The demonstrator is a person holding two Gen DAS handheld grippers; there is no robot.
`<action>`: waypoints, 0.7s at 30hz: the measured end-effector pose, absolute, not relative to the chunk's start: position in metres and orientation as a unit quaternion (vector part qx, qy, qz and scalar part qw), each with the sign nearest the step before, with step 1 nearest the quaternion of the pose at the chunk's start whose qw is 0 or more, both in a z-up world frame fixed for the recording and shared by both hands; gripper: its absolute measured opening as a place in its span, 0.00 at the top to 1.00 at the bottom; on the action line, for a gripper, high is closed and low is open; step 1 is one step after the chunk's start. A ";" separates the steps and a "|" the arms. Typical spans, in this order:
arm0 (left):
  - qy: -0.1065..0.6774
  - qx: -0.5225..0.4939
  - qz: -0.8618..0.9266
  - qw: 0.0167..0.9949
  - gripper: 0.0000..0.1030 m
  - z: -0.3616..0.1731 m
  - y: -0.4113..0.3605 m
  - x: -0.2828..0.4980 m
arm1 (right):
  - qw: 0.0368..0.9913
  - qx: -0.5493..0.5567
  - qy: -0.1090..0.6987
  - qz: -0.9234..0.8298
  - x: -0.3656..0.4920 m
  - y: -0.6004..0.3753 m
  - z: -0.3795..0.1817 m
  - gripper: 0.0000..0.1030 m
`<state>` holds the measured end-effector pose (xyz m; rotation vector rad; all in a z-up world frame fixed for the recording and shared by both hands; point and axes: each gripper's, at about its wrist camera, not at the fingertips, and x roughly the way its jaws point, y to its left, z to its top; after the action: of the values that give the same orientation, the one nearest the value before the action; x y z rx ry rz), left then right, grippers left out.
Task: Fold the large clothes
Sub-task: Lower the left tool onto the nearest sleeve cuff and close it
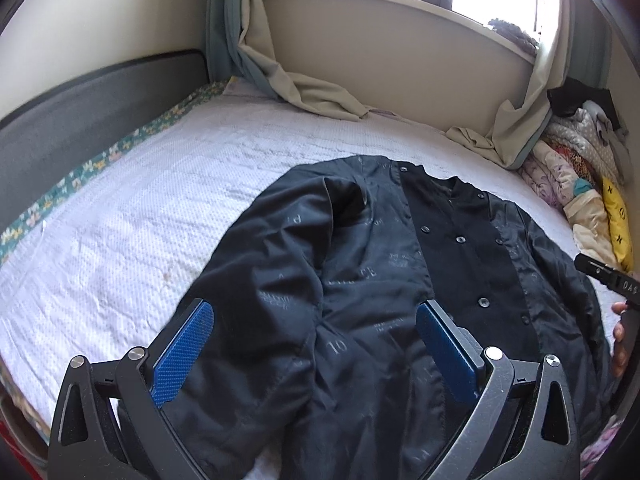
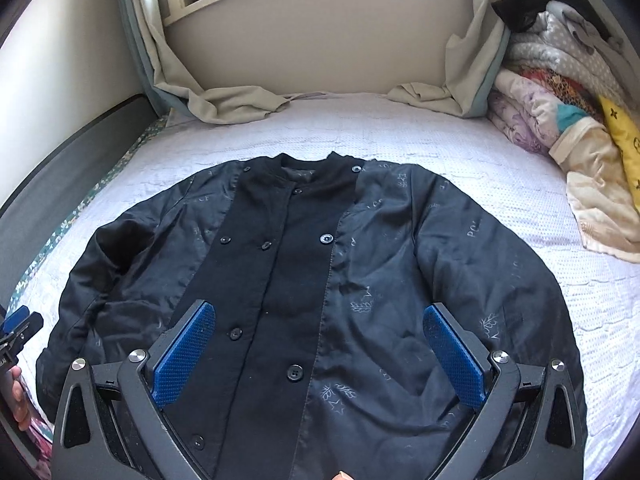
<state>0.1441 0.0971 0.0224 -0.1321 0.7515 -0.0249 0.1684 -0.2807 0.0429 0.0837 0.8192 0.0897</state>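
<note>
Left claw (image 1: 316, 350) and right claw (image 2: 320, 354) gape

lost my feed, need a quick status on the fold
Left gripper and right gripper both open, holding nothing. Black jacket spread flat on white bedspread, unfolded. Clothes pile off to the side, not obstructing.

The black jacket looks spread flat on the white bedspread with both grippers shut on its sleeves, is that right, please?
Not quite: the black jacket does lie spread on the white bedspread, but both wrist views show the left gripper and right gripper open, gripping nothing.
</note>
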 end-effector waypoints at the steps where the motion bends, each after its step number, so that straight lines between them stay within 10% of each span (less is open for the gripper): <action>1: 0.371 -0.073 -0.013 0.926 0.00 0.023 0.097 0.143 | 0.917 0.036 0.394 0.043 0.167 -0.279 0.045 0.00; 21: 0.481 -0.372 0.002 0.794 0.12 -0.049 0.128 0.115 | 0.932 0.036 0.359 0.042 0.144 -0.284 0.071 0.00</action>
<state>0.1147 0.1284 -0.0491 -0.8006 1.0338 0.0036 0.1438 -0.2836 0.0706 0.0740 0.7358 0.0859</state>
